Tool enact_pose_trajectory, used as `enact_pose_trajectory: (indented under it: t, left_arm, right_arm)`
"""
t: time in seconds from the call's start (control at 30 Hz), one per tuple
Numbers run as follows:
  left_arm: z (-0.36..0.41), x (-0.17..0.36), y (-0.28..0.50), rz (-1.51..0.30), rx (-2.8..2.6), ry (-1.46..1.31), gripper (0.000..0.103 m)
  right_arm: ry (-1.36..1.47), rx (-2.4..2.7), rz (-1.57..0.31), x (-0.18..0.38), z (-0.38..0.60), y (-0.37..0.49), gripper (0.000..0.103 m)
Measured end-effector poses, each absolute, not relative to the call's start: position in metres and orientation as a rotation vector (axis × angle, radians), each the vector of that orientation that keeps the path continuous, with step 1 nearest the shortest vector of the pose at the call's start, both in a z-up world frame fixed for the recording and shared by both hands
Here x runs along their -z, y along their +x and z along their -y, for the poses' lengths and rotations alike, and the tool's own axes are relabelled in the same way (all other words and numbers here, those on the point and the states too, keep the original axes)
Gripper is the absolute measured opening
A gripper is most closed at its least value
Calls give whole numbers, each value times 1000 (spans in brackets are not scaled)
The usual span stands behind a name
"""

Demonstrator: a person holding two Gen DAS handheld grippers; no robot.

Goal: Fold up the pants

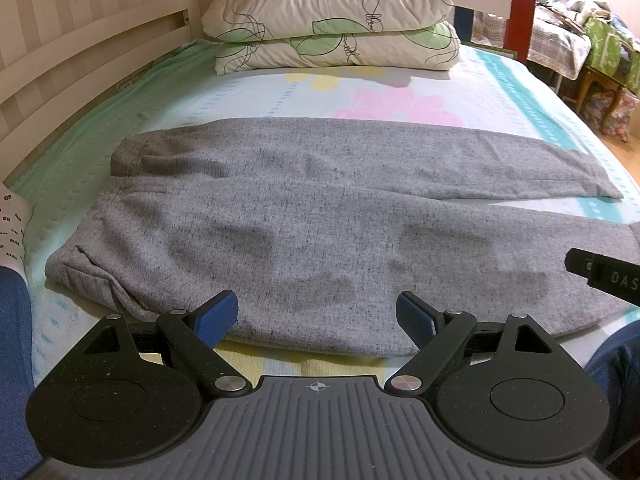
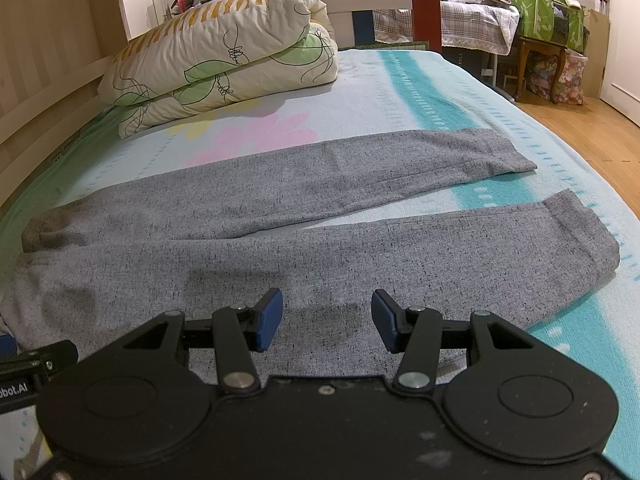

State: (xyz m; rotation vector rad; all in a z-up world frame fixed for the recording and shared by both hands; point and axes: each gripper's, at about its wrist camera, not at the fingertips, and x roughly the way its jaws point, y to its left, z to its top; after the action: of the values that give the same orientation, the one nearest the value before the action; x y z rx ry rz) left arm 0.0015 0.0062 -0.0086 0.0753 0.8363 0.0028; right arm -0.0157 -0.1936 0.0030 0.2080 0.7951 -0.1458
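Grey speckled pants (image 1: 304,216) lie flat across the bed, waistband at the left, both legs spread apart toward the right. My left gripper (image 1: 316,316) is open and empty, hovering over the near edge of the pants' upper part. My right gripper (image 2: 326,318) is open and empty, just above the near leg (image 2: 400,248). The far leg (image 2: 360,168) ends near the bed's right side. The tip of the right gripper shows at the right edge of the left wrist view (image 1: 604,276).
The bed sheet (image 1: 400,92) is light blue with pink and yellow flowers. A folded floral quilt (image 1: 332,20) lies behind the pants. A wooden bed rail (image 1: 80,64) runs along the left. To the right are wooden floor (image 2: 580,128), a chair and bags (image 2: 556,28).
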Motion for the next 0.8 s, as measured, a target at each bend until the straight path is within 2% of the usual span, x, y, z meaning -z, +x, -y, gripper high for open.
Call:
enact_pose_trajectory:
  t: [0.47, 0.63, 0.8]
  left_arm:
    - [-8, 12, 2, -821, 0, 98, 86]
    - [-13, 10, 15, -819, 9, 131, 75]
    - [-17, 8, 38, -803, 14, 163, 74]
  right_arm:
    - [217, 135, -804, -2, 194, -15, 53]
    - [247, 121, -837, -3, 198, -9, 52]
    - [222, 117, -839, -10, 201, 2, 53]
